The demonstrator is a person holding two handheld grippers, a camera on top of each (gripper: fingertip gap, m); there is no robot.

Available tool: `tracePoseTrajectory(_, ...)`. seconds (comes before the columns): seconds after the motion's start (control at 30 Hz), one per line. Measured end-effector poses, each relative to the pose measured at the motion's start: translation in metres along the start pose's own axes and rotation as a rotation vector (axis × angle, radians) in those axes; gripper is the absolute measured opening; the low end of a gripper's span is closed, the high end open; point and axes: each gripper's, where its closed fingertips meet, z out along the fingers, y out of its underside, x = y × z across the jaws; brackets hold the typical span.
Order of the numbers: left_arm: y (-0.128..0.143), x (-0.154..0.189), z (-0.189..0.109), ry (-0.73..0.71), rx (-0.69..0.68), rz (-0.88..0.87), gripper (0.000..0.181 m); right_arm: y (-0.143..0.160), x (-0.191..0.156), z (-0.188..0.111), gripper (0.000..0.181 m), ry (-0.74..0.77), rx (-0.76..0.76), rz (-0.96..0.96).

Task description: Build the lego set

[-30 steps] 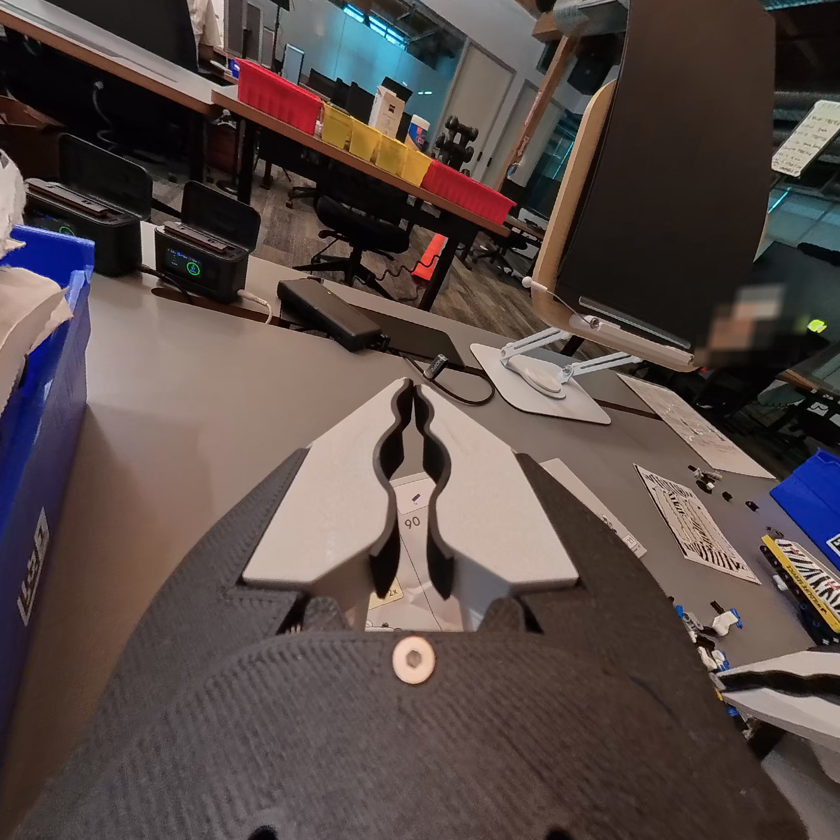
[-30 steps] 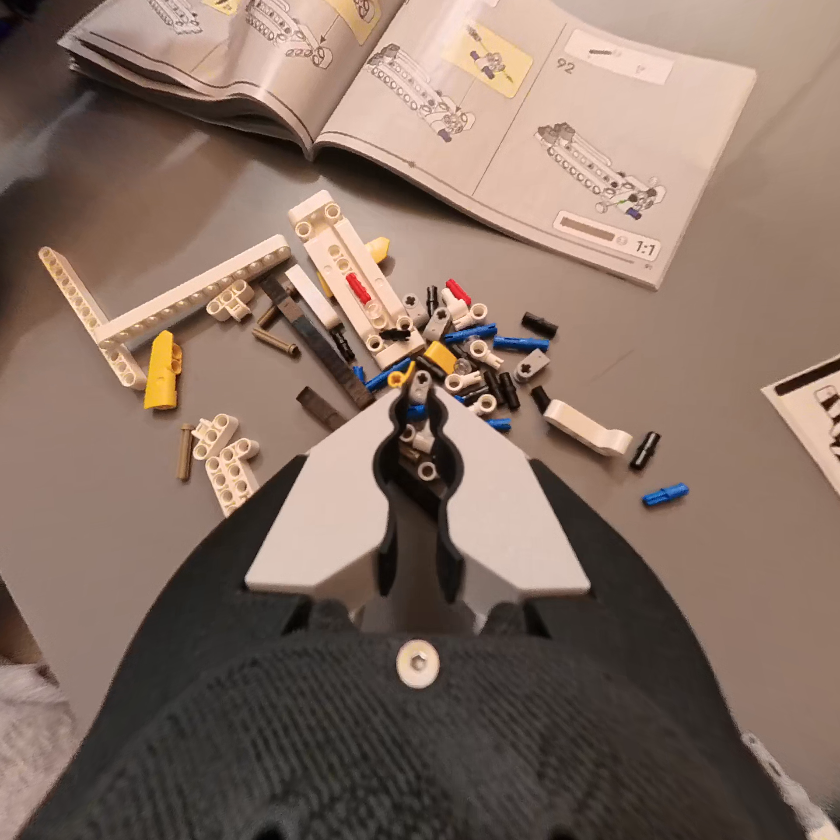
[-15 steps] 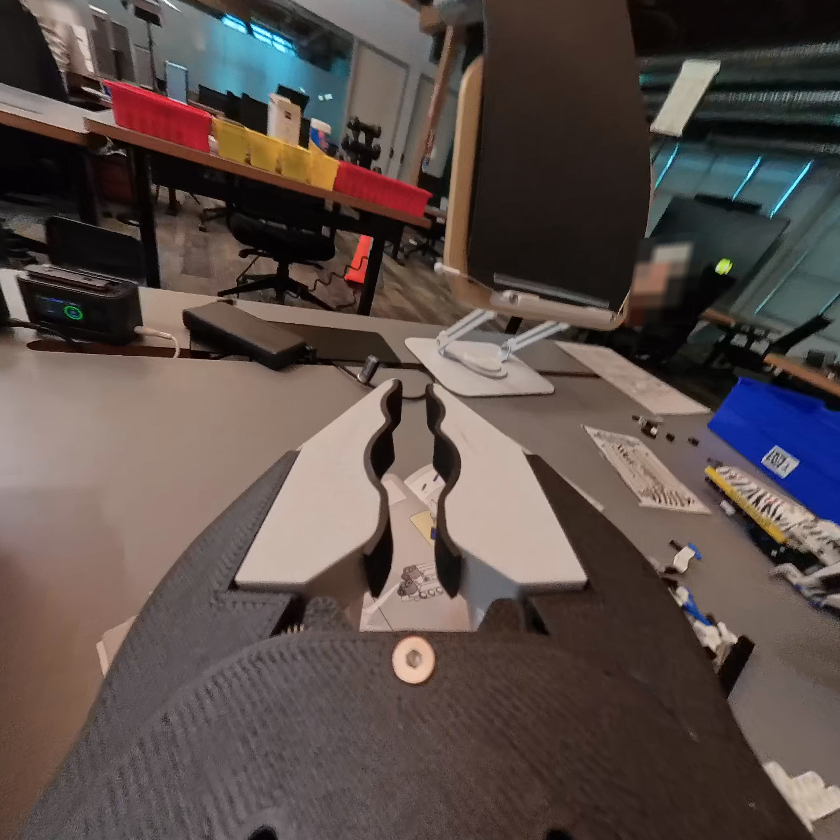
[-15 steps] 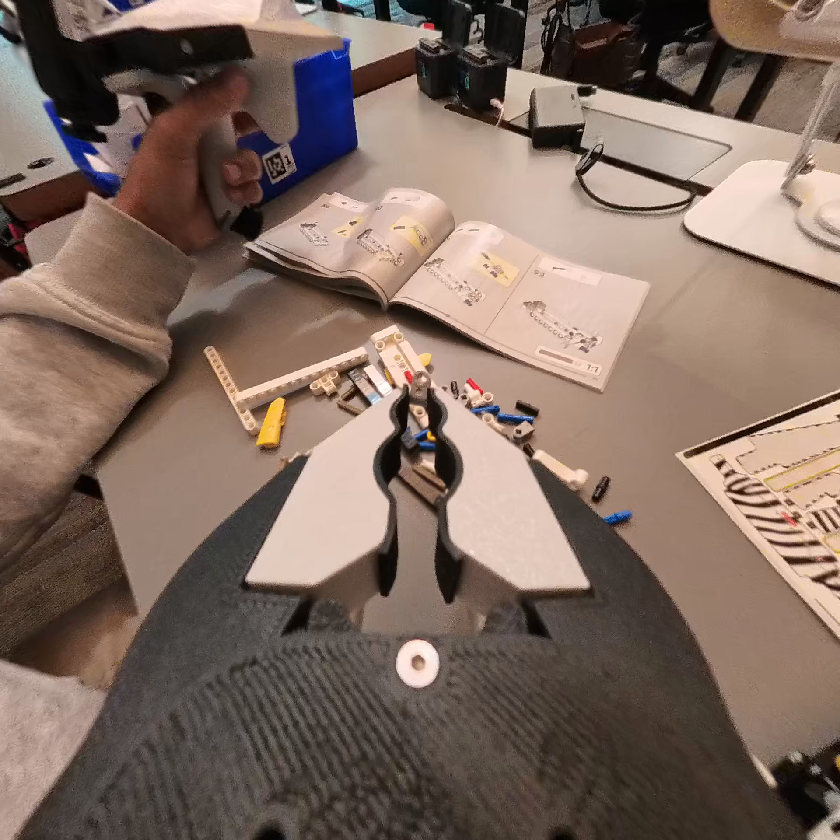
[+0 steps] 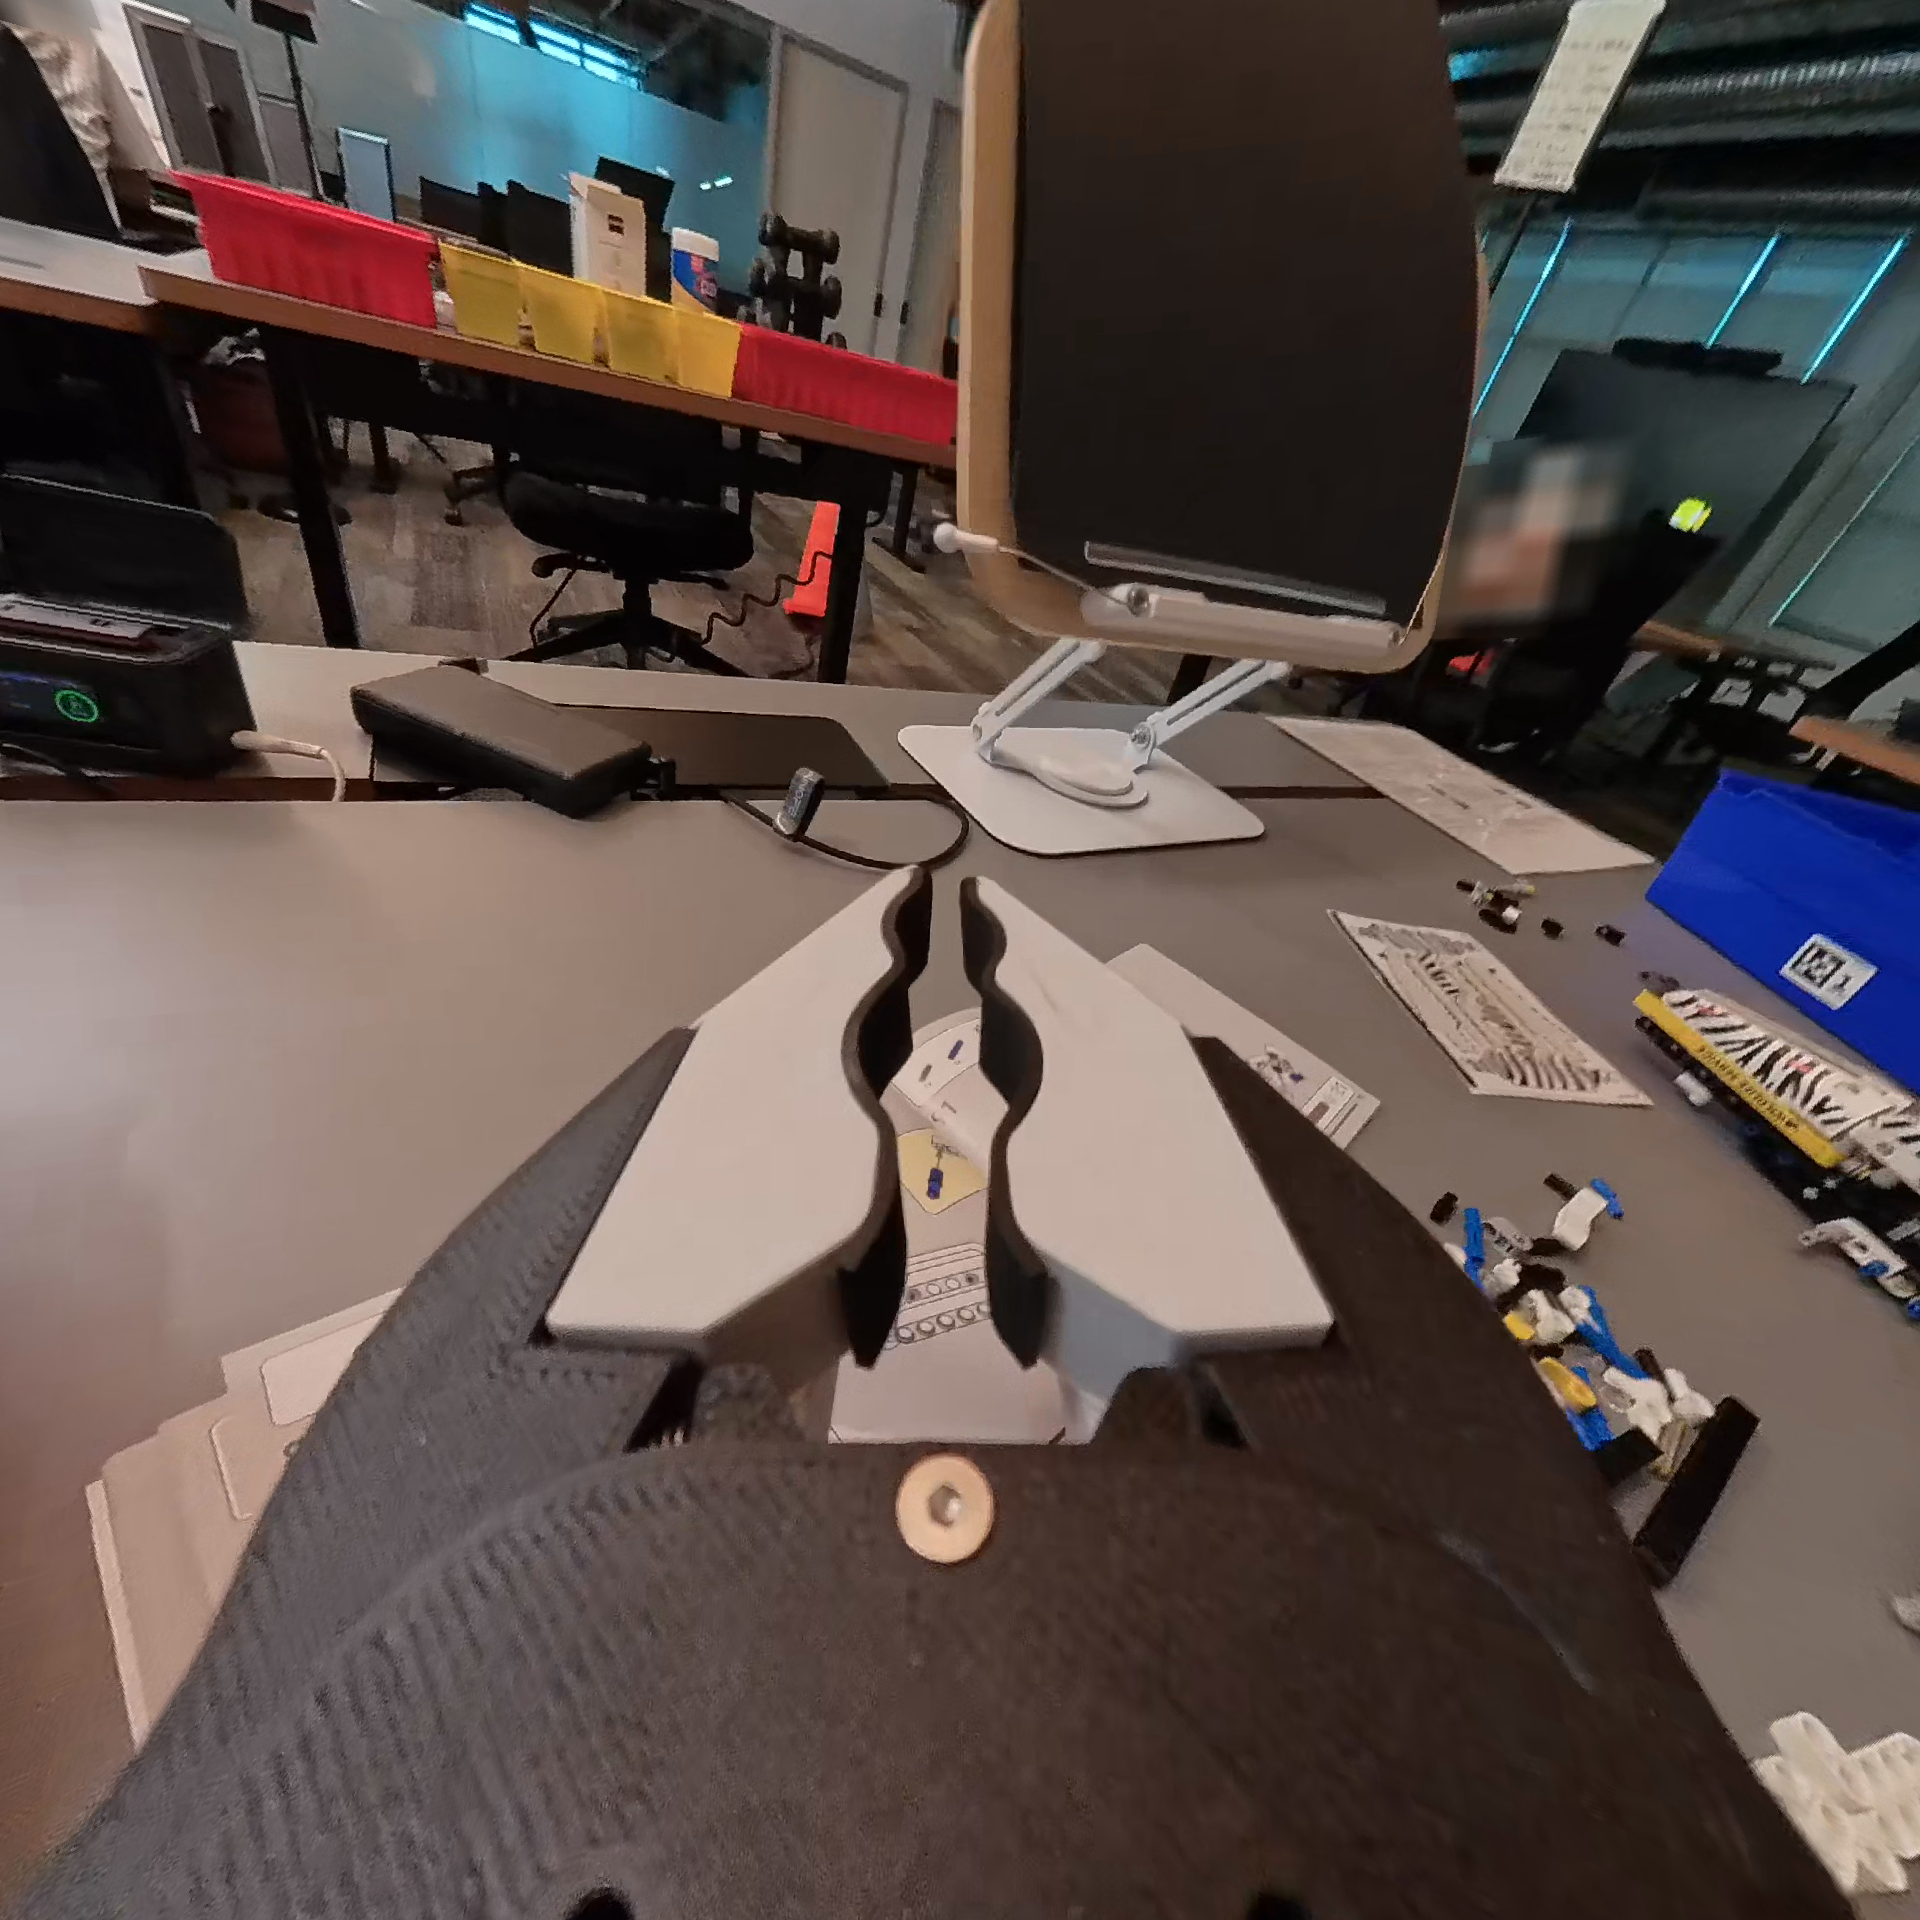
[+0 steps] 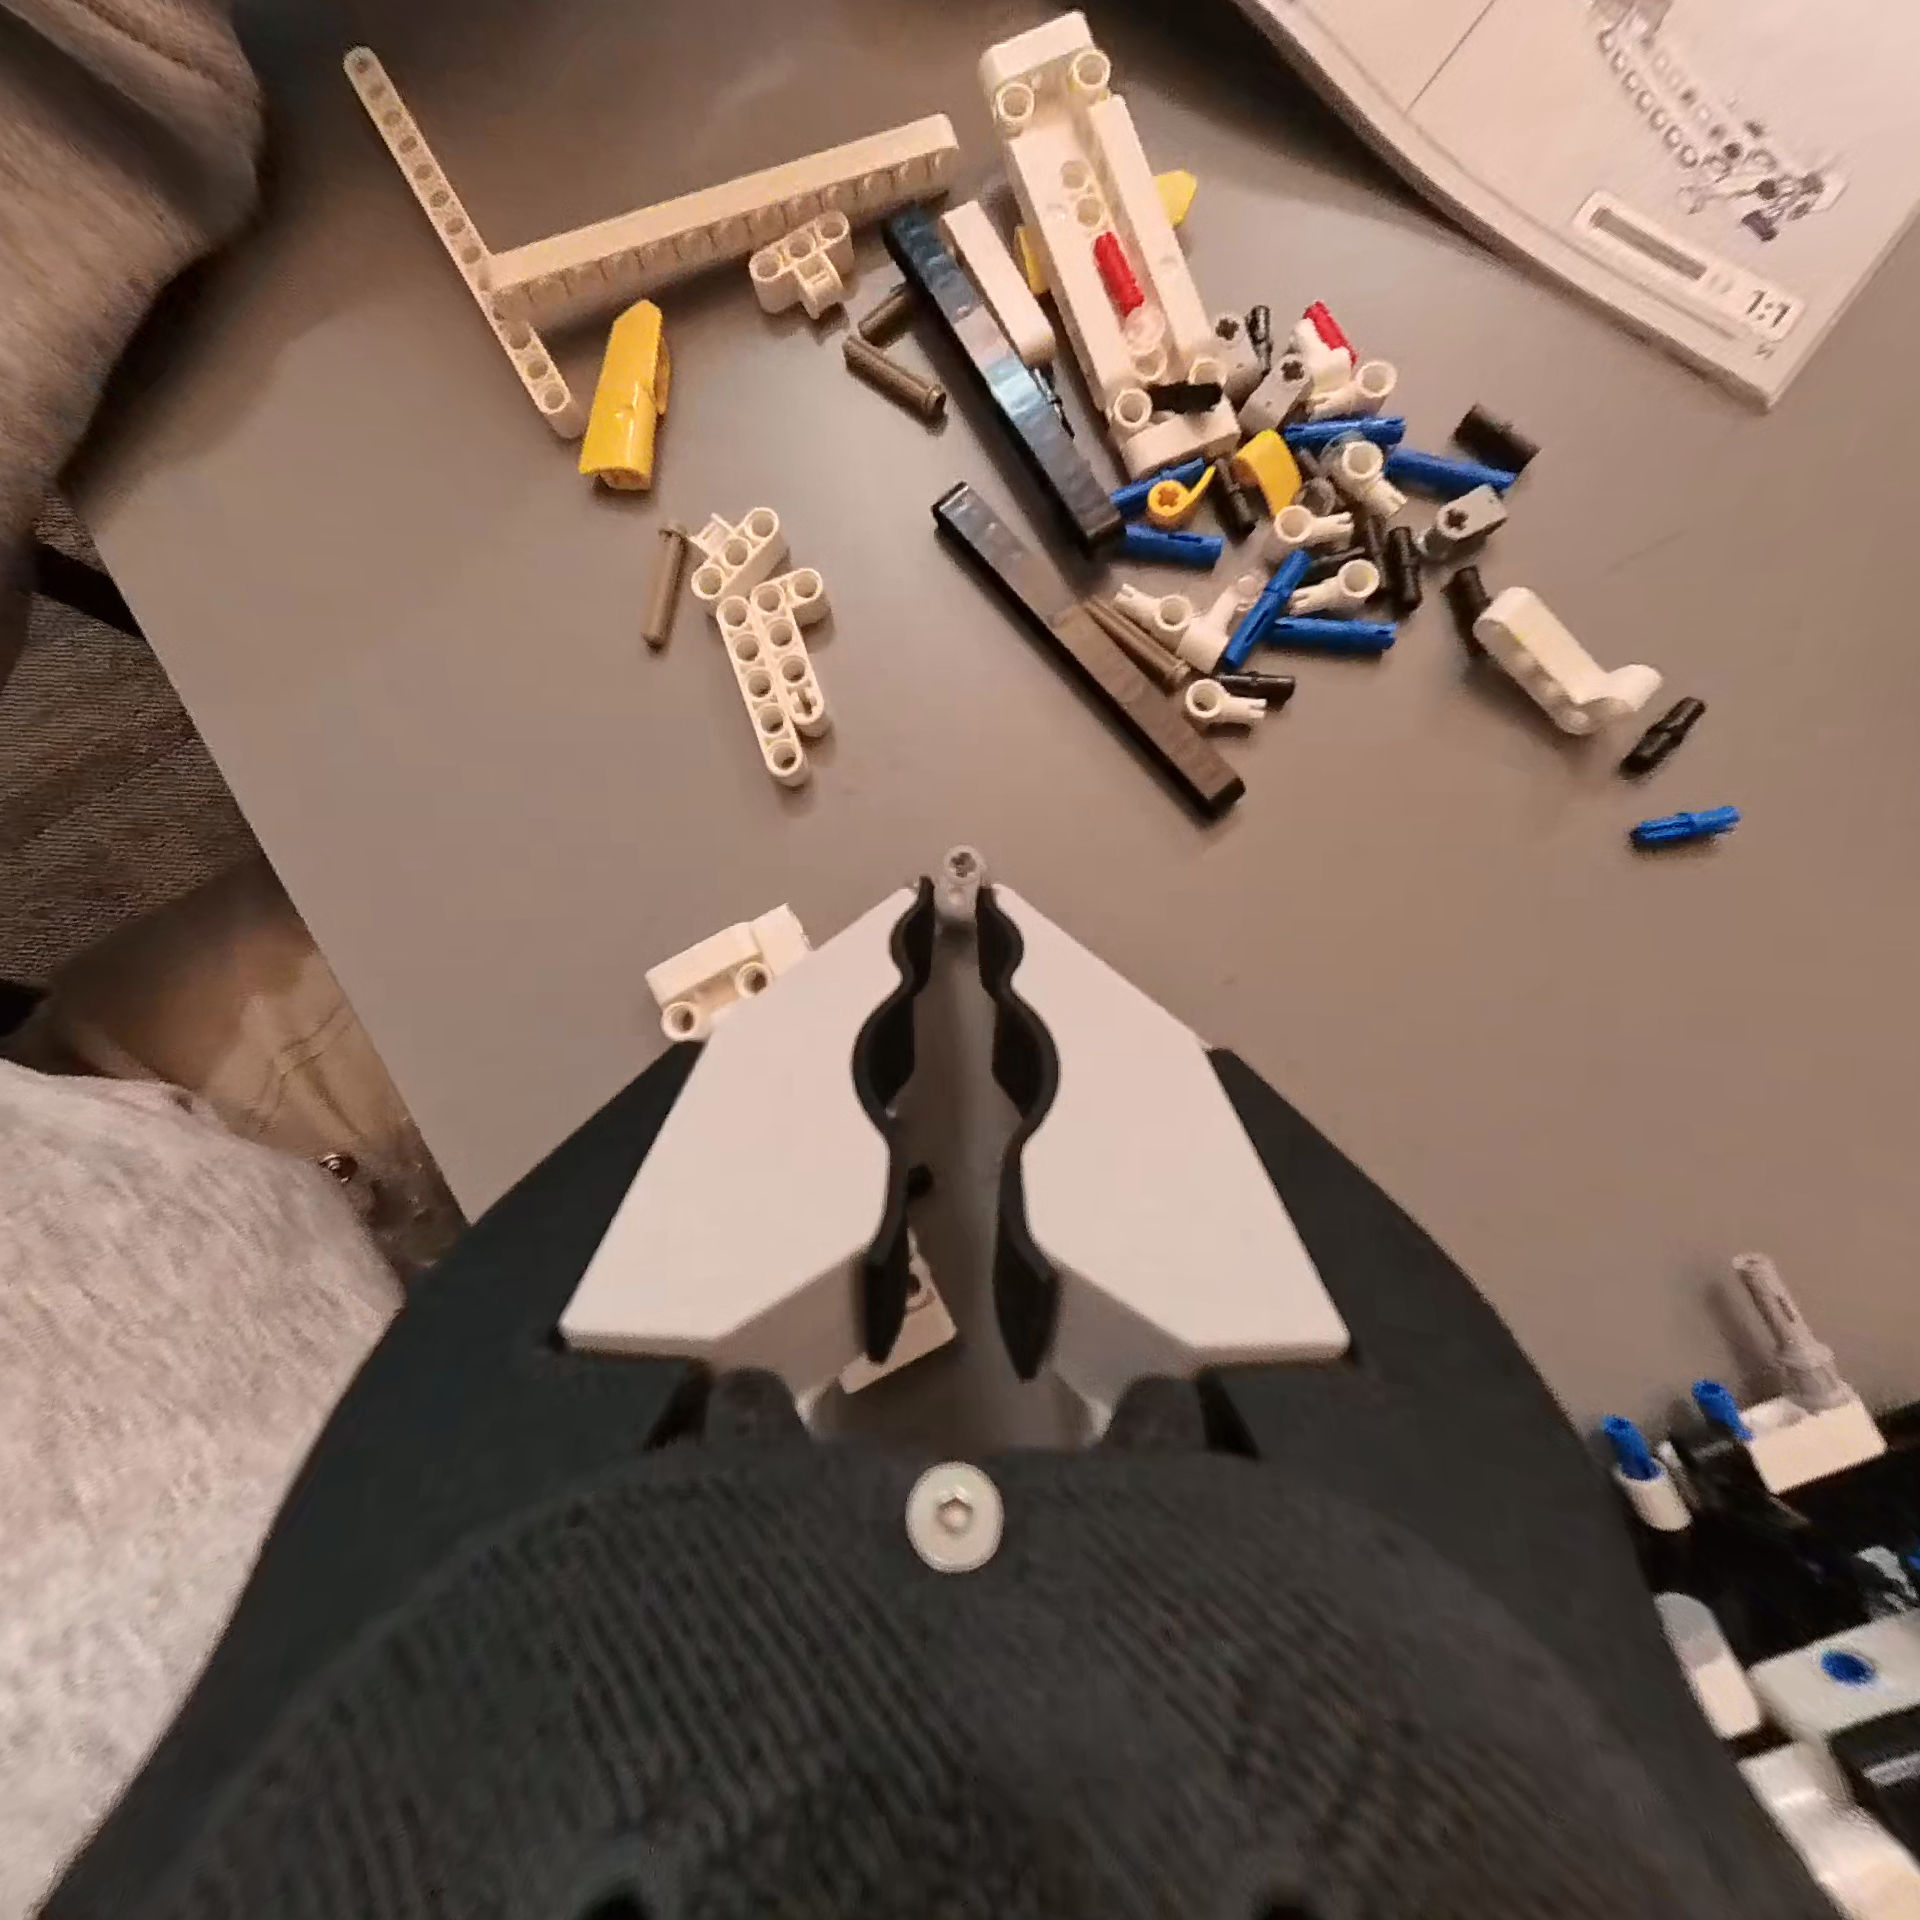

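Spreading across both views, the grey bench (image 6: 436, 727) carries everything. On its far side stands a dark tablet (image 5: 1236, 312) on a white stand (image 5: 1081, 800), with a blue bin (image 5: 1797, 914) to the right. An open booklet (image 6: 1621, 156) lies at the top right of the right wrist view; in the left wrist view its pages show under the left gripper (image 5: 943, 894). A part-built model (image 5: 1787, 1091) with zebra stripes sits just beside the bin, and a sticker sheet (image 5: 1475, 997) lies near it. Loose pieces lie heaped below the booklet: a long white beam (image 6: 727, 223), a white frame (image 6: 1101, 229), a black strip (image 6: 1091, 644), a yellow panel (image 6: 623, 395), blue pins (image 6: 1340, 634). The left gripper's jaws stand narrowly apart, holding nothing. The right gripper (image 6: 958, 896) has its jaws closed on a small grey connector (image 6: 960, 871), lifted above bare bench, well apart from the heap. A white block (image 6: 727, 966) lies just left of its tips.
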Motion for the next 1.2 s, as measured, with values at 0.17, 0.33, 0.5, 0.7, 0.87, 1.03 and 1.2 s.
tracePoseTrajectory(0.17, -0.007, -0.006, -0.006, 0.026, 0.029, -0.075, 0.008, -0.013, 0.017, -0.007, 0.02, 0.087, 0.027, -0.006)
tracePoseTrajectory(0.33, -0.009, -0.006, -0.005, 0.028, 0.021, -0.063, 0.009, -0.034, 0.041, -0.012, 0.017, 0.148, 0.02, -0.04)
tracePoseTrajectory(0.5, -0.013, -0.006, -0.004, 0.024, 0.018, -0.043, 0.009, -0.05, 0.058, 0.004, 0.012, 0.096, -0.068, -0.042)
tracePoseTrajectory(0.7, -0.021, -0.012, -0.009, 0.028, 0.044, -0.069, 0.01, -0.035, 0.07, 0.023, 0.015, 0.098, -0.242, -0.055)
tracePoseTrajectory(0.87, -0.025, -0.018, -0.011, 0.028, 0.048, -0.086, 0.011, -0.034, 0.061, 0.028, 0.015, 0.033, -0.249, -0.003)
tracePoseTrajectory(1.03, -0.028, -0.018, -0.014, 0.051, 0.073, -0.131, 0.012, -0.028, 0.058, 0.028, 0.0, 0.036, -0.261, -0.01)
tracePoseTrajectory(1.2, -0.027, -0.02, -0.014, 0.044, 0.071, -0.136, 0.013, -0.038, 0.056, 0.02, 0.0, 0.042, -0.179, 0.008)
